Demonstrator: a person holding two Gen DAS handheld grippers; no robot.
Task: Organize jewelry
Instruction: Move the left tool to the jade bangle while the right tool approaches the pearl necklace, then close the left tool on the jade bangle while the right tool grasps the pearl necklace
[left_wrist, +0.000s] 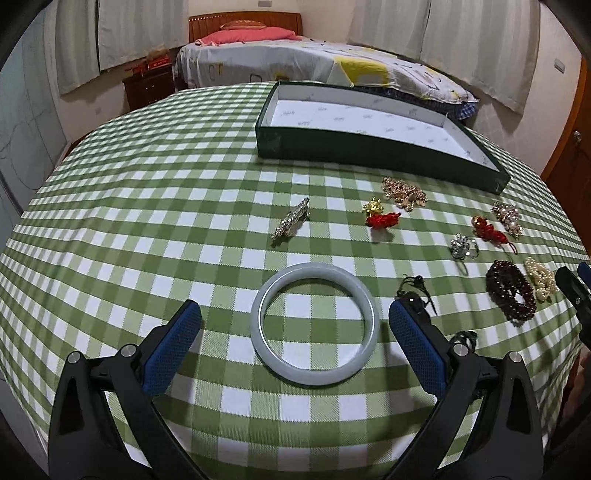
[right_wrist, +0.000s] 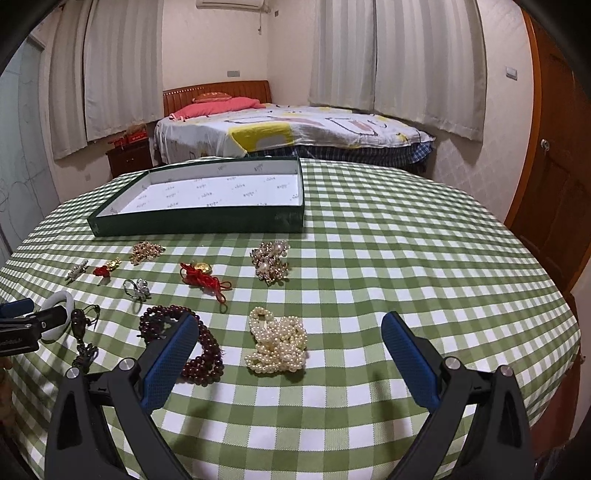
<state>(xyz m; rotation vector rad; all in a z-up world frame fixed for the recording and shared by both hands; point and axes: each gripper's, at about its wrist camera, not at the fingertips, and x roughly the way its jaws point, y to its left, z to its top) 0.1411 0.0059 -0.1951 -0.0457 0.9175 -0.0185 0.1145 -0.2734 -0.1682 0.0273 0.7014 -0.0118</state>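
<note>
A pale jade bangle (left_wrist: 314, 325) lies flat on the checked cloth between the fingers of my open left gripper (left_wrist: 295, 314); neither pad touches it. In the right wrist view a heap of pearl strands (right_wrist: 277, 343) lies ahead of my open right gripper (right_wrist: 290, 325), with a dark red bead bracelet (right_wrist: 201, 345) partly behind its left finger. A green box (left_wrist: 354, 147) with a white lining stands empty at the far side of the table. A silver brooch (left_wrist: 290, 223), red knotted charms (left_wrist: 382, 218) and gold pieces (left_wrist: 404, 192) lie scattered between.
The round table (right_wrist: 406, 240) has a green and white checked cloth. A dark corded pendant (right_wrist: 83, 332) lies beside the bangle. A silver ring (right_wrist: 136, 288) and a pearl cluster brooch (right_wrist: 269, 260) sit mid-table. Behind stand a bed (right_wrist: 295, 129), curtains and a wooden door (right_wrist: 554, 147).
</note>
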